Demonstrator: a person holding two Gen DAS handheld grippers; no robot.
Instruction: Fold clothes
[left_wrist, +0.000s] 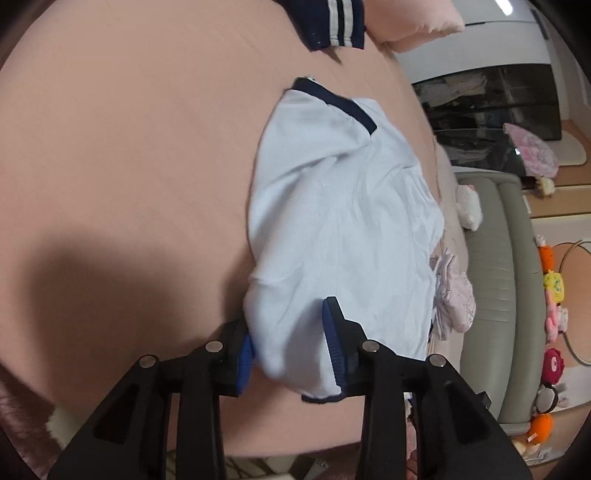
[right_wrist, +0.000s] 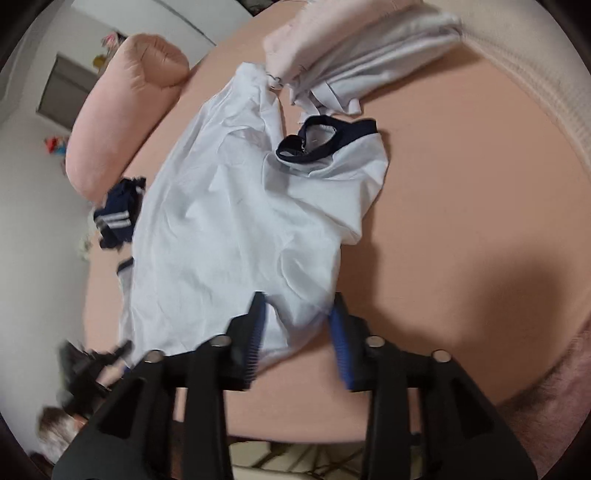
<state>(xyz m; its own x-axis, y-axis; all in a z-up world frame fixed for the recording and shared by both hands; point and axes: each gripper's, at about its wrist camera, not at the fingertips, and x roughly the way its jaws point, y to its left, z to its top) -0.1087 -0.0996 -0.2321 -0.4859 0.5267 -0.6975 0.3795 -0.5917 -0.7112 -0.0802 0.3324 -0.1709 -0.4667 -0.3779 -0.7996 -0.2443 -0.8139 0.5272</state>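
White shirt (left_wrist: 343, 229) lies on a pink bed (left_wrist: 129, 166) near a pillow (right_wrist: 122, 110), its hem loose between each part-open gripper.

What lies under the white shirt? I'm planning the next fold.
Under the white shirt only the pink sheet shows around it. A navy garment lies at its edge. Anything beneath the shirt's middle is covered.

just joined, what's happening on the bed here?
A person is folding a white shirt with navy trim spread on the pink bed sheet. Each hand-held gripper sits at the shirt's near edge: the left hand-held gripper and the right hand-held gripper both have cloth between their blue pads, jaws part open, not visibly clamped. Other clothes lie at the far end, a navy striped piece and a pale pile.
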